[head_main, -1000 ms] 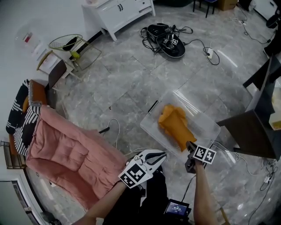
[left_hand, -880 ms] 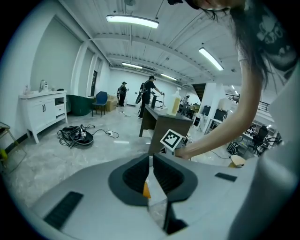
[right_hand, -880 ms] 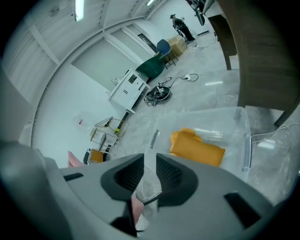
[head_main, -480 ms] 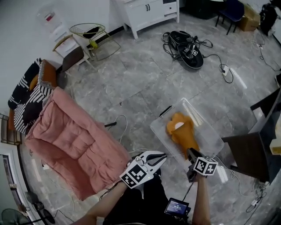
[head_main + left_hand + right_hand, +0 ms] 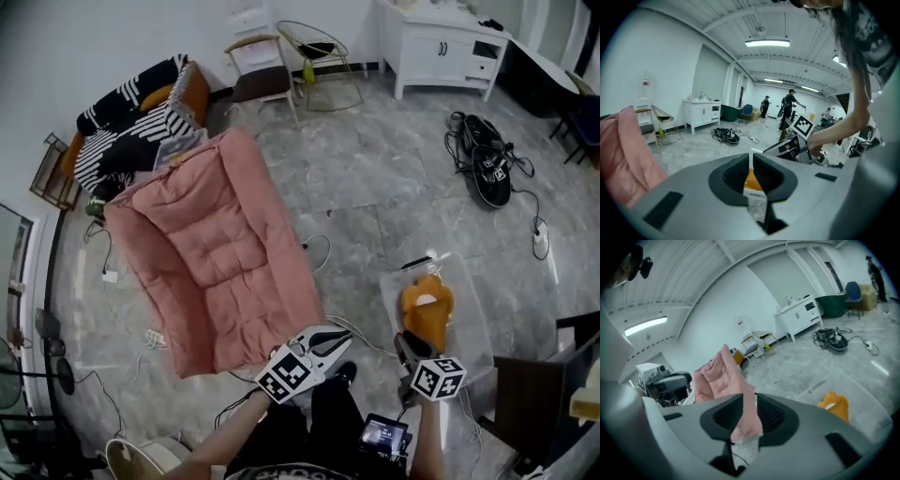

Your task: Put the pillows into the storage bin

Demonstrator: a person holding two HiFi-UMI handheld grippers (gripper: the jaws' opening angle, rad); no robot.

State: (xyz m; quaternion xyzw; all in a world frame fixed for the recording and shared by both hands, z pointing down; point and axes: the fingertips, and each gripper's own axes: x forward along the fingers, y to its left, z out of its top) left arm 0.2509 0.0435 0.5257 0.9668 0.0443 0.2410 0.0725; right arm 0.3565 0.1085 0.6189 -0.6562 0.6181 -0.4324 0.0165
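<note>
Resting in bin [image 5: 472, 323]: orange pillow [image 5: 427, 317]

A large open lab or studio, staged with home furniture. A gray marble-tile floor [image 5: 375, 187] runs under an exposed ceiling with strip lights [image 5: 767, 43]. A pink sofa [image 5: 220, 253] and striped pillows [image 5: 131, 131] lie at the left, a white cabinet [image 5: 441, 47] stands far, loose cables [image 5: 487, 159] lie at the right, and people [image 5: 790, 101] stand far off.
</note>
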